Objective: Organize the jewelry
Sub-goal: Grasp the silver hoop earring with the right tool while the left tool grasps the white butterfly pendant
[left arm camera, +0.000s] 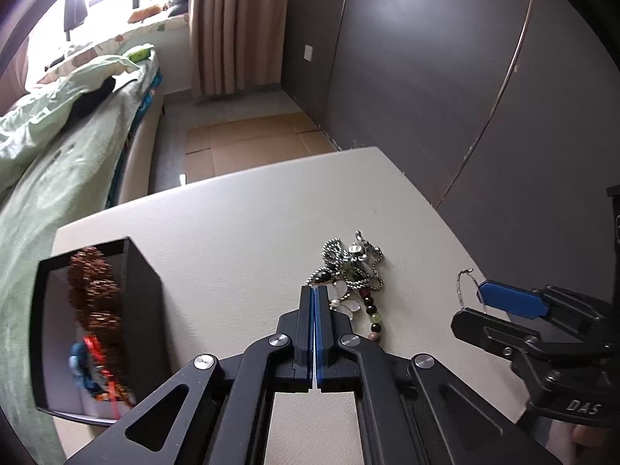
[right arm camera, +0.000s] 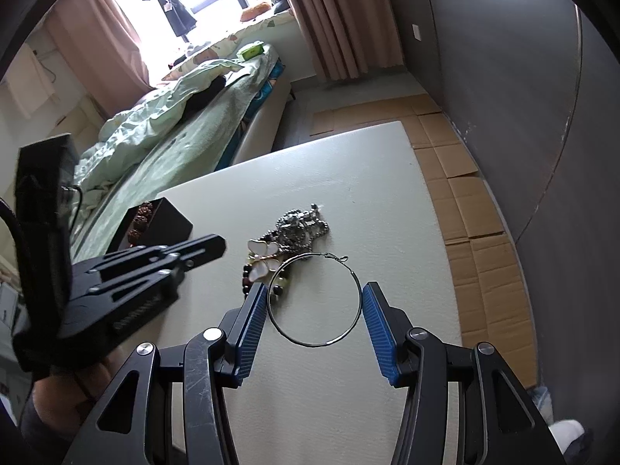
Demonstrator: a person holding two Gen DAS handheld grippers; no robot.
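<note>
A tangled jewelry pile (left arm camera: 350, 265) lies mid-table: a silver ball chain (right arm camera: 300, 226), a dark beaded bracelet (left arm camera: 374, 312) and a white butterfly piece (right arm camera: 263, 255). My left gripper (left arm camera: 314, 290) is shut just in front of the pile's left side, with nothing visible between its fingers. My right gripper (right arm camera: 316, 288) is shut on a large thin silver hoop earring (right arm camera: 350, 275); both blue pads touch the ring's sides. In the left wrist view the right gripper (left arm camera: 471, 306) shows at the right with the hoop (left arm camera: 461, 290) edge-on. A black box (left arm camera: 143, 290) at the left holds brown beaded strands (left arm camera: 97, 302).
The white table (left arm camera: 232, 224) ends close behind the box and at the right. A bed with green bedding (left arm camera: 58, 147) runs along the left. Flattened cardboard (right arm camera: 476, 224) covers the floor to the right, beside a dark wall (left arm camera: 426, 77).
</note>
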